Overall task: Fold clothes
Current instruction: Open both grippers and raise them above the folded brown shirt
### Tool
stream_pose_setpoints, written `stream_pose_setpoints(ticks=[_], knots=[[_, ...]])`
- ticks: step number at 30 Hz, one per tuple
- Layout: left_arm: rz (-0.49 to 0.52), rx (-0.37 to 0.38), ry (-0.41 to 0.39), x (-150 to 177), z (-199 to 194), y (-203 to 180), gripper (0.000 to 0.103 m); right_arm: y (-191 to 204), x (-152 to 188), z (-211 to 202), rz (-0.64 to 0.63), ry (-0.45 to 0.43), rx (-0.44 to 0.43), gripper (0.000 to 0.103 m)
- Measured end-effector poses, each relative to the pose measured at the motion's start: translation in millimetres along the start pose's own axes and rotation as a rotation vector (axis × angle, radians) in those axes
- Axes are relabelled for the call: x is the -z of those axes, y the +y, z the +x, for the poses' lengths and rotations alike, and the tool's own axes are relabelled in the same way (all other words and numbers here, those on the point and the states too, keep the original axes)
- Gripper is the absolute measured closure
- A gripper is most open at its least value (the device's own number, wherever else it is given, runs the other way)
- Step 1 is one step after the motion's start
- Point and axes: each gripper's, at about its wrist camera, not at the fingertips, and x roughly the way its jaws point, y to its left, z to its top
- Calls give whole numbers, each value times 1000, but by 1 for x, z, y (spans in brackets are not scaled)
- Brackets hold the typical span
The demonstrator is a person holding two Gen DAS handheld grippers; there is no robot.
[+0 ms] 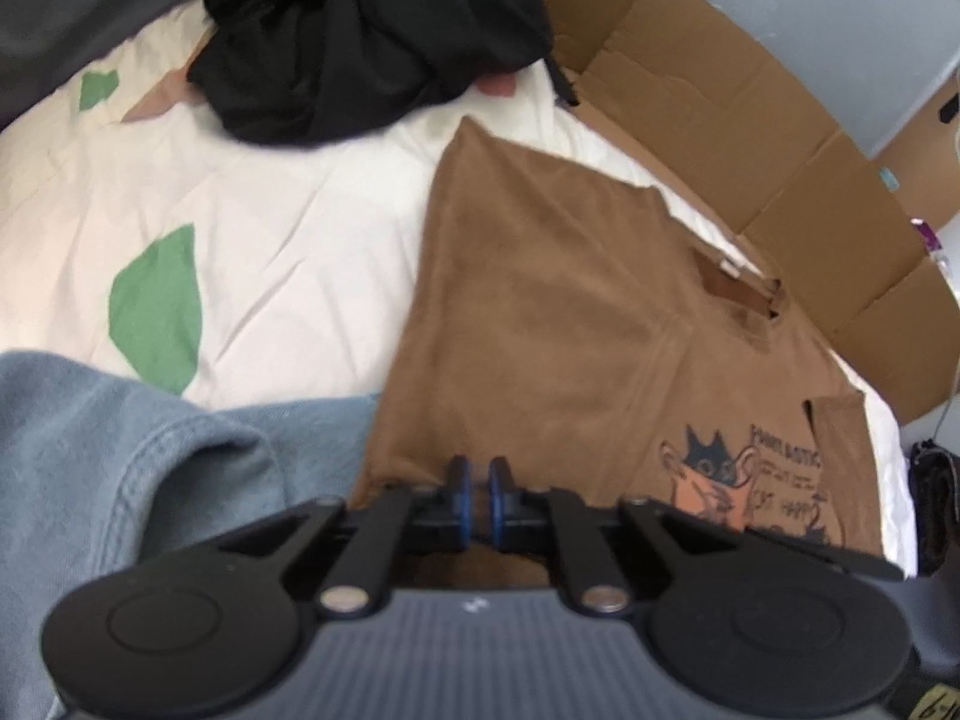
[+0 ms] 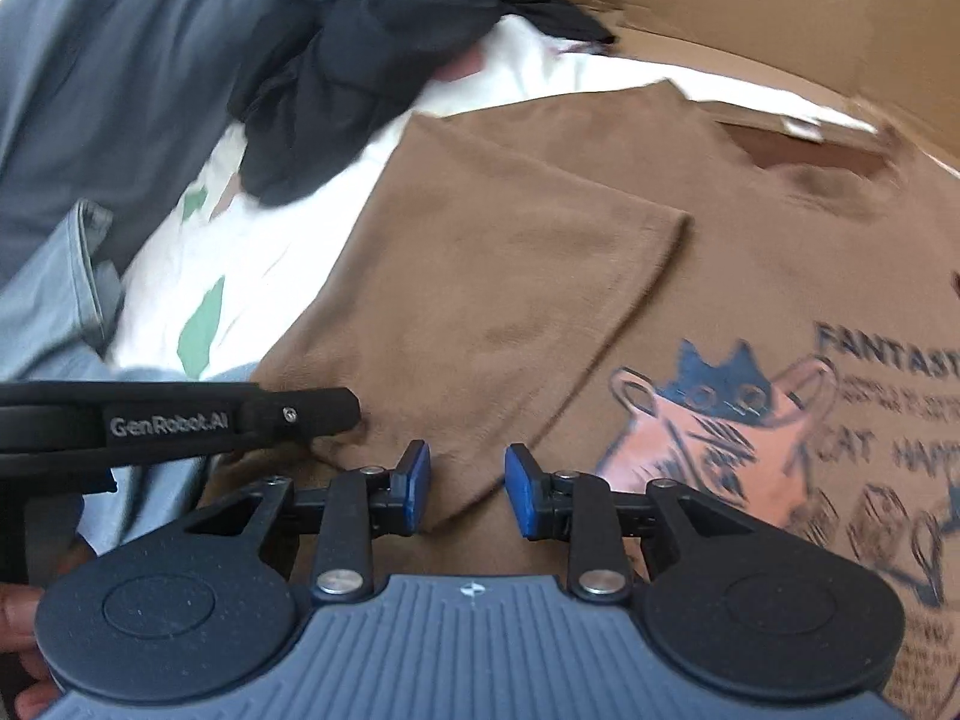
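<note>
A brown T-shirt (image 1: 558, 324) with a cat print (image 2: 714, 420) lies flat on the white sheet. Its left side and sleeve are folded in over the chest, and the folded edge (image 2: 630, 324) runs down towards me. My left gripper (image 1: 478, 492) hovers over the shirt's near left hem. Its blue pads stand a narrow gap apart with nothing between them. It also enters the right wrist view from the left, as the left gripper (image 2: 351, 411), just above the cloth. My right gripper (image 2: 468, 489) is open over the near end of the fold and holds nothing.
A heap of black clothes (image 1: 360, 42) lies at the back of the bed. Blue denim (image 1: 120, 468) lies at the near left, beside the shirt. The white sheet (image 1: 270, 252) has green patches. Flattened cardboard (image 1: 750, 138) lines the far and right side.
</note>
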Motion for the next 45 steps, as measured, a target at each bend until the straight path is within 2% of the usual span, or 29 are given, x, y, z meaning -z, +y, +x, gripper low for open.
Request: stream_pose_setpoints(ticks=[2, 3, 4, 5, 10, 13, 15, 16, 20, 23, 27, 30, 34, 40, 45], knots=[[7, 5, -12, -1, -9, -4, 72, -5, 4, -15, 19, -12, 8, 68], [11, 7, -17, 0, -14, -6, 66, -7, 6, -23, 26, -16, 12, 68], [13, 8, -19, 1, -19, -7, 55, -10, 8, -31, 30, -17, 15, 68], [18, 9, -21, 2, -24, -9, 50, -12, 10, -40, 34, -17, 19, 68], [59, -6, 18, 9, -58, -15, 47, -29, 17, -93, 65, -3, 13, 62], [111, -27, 17, 7, -93, -20, 37, -37, 18, -133, 35, 14, 16, 59], [133, -40, 5, 5, -116, -21, 31, -43, 18, -164, 11, 0, 15, 49], [132, -45, 3, 4, -126, -21, 30, -47, 19, -177, 10, -3, 16, 47], [119, -69, 15, 4, -162, -20, 30, -66, 24, -222, -5, -16, 52, 45], [140, -94, 30, 3, -186, -21, 29, -77, 25, -251, 32, -31, 85, 43], [156, -127, 29, 6, -218, -21, 29, -79, 31, -282, 43, -52, 86, 40], [173, -179, 18, 16, -235, -20, 27, -80, 38, -297, 90, -50, 81, 40], [190, -218, 63, 34, -253, -24, 27, -80, 51, -326, 162, -76, 93, 40], [210, -231, 78, 53, -277, -32, 27, -81, 76, -371, 177, -101, 131, 37], [267, -232, 84, 64, -295, -30, 27, -80, 97, -407, 163, -108, 187, 36]])
